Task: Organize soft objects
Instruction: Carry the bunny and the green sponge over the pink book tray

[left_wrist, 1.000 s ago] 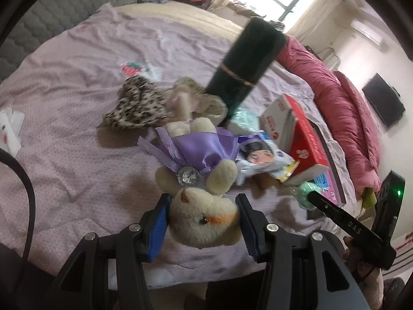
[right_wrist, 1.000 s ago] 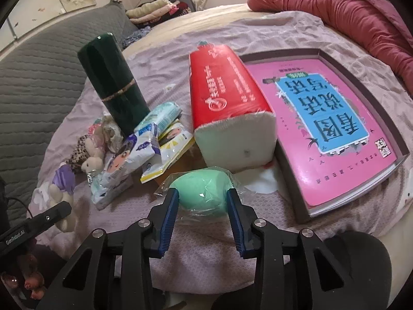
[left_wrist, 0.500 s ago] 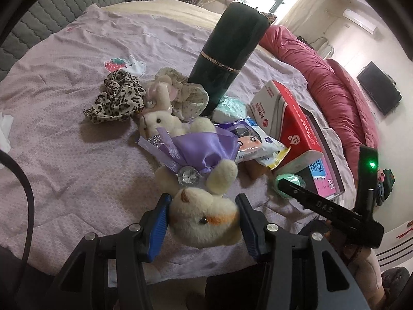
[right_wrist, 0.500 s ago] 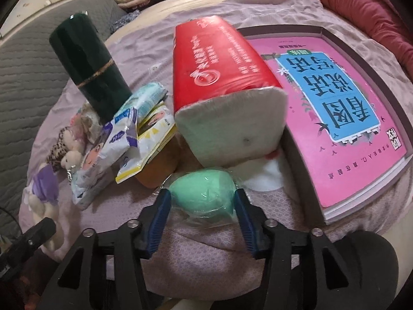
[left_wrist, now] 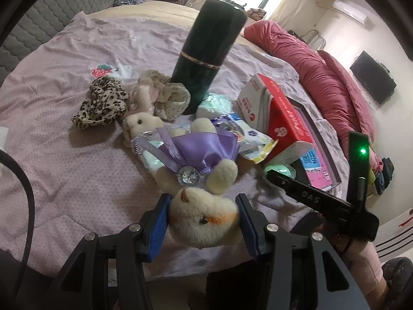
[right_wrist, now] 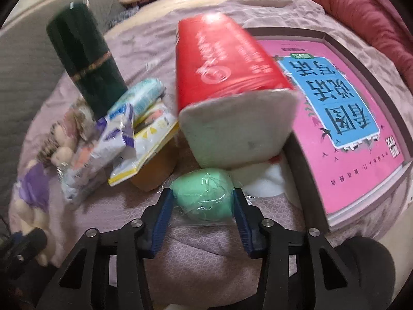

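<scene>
Left gripper [left_wrist: 204, 219] clamped on head of cream teddy bear [left_wrist: 204, 222], blue pads pressed against both sides; bear's purple-dressed body stretched forward over lilac bedspread [left_wrist: 64, 142]. Right gripper [right_wrist: 202, 201] closed on green sponge [right_wrist: 204, 193], wrapped in clear plastic, lying just in front of red tissue pack [right_wrist: 227, 82]. Dark green flask [left_wrist: 210, 51] seen upright beyond; leopard scrunchie [left_wrist: 102, 103] lying nearby.

Your right wrist view was smeared: the red tissue pack [right_wrist: 227, 77] lettering was unreadable. The pack hid the pink book [right_wrist: 343, 118] corner. In your left view, the plush bear [left_wrist: 204, 217] covered part of the wipes packet [left_wrist: 242, 134].
</scene>
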Motion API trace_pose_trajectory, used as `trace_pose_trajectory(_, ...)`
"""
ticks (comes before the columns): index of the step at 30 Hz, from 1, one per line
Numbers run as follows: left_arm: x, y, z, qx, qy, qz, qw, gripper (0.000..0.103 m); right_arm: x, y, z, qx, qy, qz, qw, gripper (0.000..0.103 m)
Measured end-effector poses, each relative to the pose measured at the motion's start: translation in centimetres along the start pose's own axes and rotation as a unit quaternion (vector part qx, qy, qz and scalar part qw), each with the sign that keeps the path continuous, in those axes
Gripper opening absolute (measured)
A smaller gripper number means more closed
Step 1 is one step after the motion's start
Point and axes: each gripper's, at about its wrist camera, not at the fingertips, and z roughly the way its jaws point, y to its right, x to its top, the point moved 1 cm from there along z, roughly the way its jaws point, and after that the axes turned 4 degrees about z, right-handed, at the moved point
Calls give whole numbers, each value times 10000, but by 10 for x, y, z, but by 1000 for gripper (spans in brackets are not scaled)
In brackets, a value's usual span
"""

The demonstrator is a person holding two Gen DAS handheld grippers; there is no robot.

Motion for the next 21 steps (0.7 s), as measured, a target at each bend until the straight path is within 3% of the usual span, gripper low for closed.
trace_pose_trajectory(7, 4, 32, -11, -113, 102, 288, 9995, 51, -3, 19, -60, 356, 689, 237, 9967, 47)
trace_pose_trajectory(14, 16, 83, -13, -269, 143, 615, 9976, 51, 9, 46, -110, -5, 1705, 288, 9849, 47)
trace_pose_trajectory(21, 22, 147, -2, -425, 92, 1095, 9930, 51, 24, 97, -130, -469, 2225, 674, 9715, 47)
